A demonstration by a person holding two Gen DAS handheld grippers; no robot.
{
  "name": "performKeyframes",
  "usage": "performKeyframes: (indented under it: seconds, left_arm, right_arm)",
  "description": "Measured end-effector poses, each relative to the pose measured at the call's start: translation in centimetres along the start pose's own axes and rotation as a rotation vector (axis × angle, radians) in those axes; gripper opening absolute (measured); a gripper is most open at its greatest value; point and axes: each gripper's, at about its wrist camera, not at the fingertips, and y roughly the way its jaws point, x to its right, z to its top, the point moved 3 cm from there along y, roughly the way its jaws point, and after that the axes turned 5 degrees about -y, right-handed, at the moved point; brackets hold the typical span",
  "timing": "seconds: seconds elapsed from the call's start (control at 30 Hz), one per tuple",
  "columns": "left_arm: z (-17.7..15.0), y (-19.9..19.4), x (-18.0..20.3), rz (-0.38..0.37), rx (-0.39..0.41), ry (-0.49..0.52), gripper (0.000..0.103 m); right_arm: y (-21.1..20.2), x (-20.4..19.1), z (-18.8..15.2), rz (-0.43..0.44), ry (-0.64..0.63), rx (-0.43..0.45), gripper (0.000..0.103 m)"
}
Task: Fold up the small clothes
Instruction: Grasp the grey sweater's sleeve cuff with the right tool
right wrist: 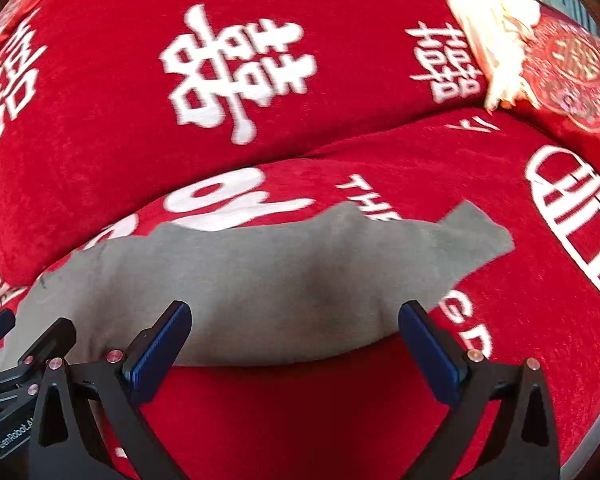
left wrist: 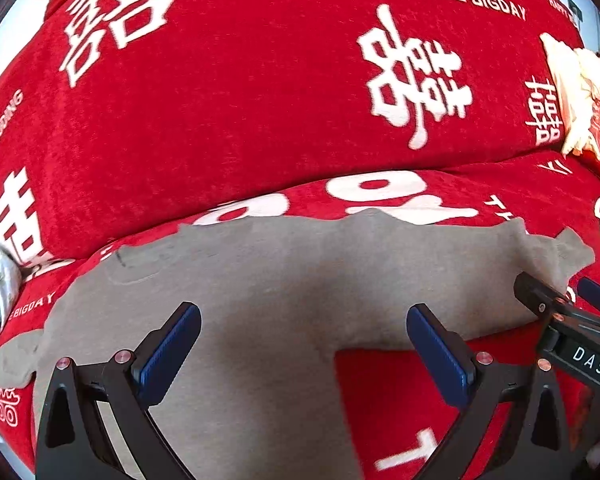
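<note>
Because the soft grey cloth garment (left wrist: 284,280) is light and floppy, we should pinch it near an edge. It lies flat on the red sofa cover (left wrist: 228,92) that says "THE BIGDAY". Our left gripper (left wrist: 304,354) and right gripper (right wrist: 296,350) are both spread wide, holding nothing.

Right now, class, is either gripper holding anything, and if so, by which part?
Nothing is held. The left gripper and the right gripper both have their jaws wide apart over the grey garment, which lies loose on the red cover.
</note>
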Motion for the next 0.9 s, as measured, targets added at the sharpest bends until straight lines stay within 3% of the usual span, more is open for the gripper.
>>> performKeyframes:
  seconds: [0.33, 0.47, 0.63, 0.67, 0.7, 0.77, 0.83, 0.9]
  left_arm:
    - [0.4, 1.7, 3.7, -0.024, -0.029, 0.04, 0.103]
    - [0.2, 2.1, 4.0, -0.026, -0.038, 0.044, 0.103]
    - [0.1, 2.2, 3.8, -0.022, -0.037, 0.039, 0.103]
    - [0.1, 2.3, 3.7, -0.019, -0.037, 0.039, 0.103]
    - [0.1, 2.3, 3.6, -0.017, -0.038, 0.041, 0.103]
    - [0.0, 2.5, 3.4, -0.007, -0.041, 0.041, 0.103]
    - [0.0, 2.5, 3.2, -0.003, -0.045, 0.033, 0.103]
    - [0.0, 2.6, 3.0, -0.003, -0.049, 0.023, 0.103]
  right_arm:
    - [3.3, 7.2, 0.4, -0.027, 0.202, -0.069, 0.103]
    - [5.1, 9.2, 0.5, 0.057, 0.323, -0.099, 0.102]
    - [7.1, 11.2, 1.8, 0.133, 0.404, -0.09, 0.094]
    - [7.5, 11.6, 2.1, 0.154, 0.415, -0.087, 0.084]
    - [7.8, 11.8, 2.3, 0.166, 0.416, -0.089, 0.06]
    - [8.5, 12.2, 2.2, 0.19, 0.418, -0.123, 0.026]
    - [8.2, 12.4, 2.1, 0.209, 0.432, -0.116, 0.016]
    - [7.0, 12.1, 2.6, 0.181, 0.395, -0.078, 0.013]
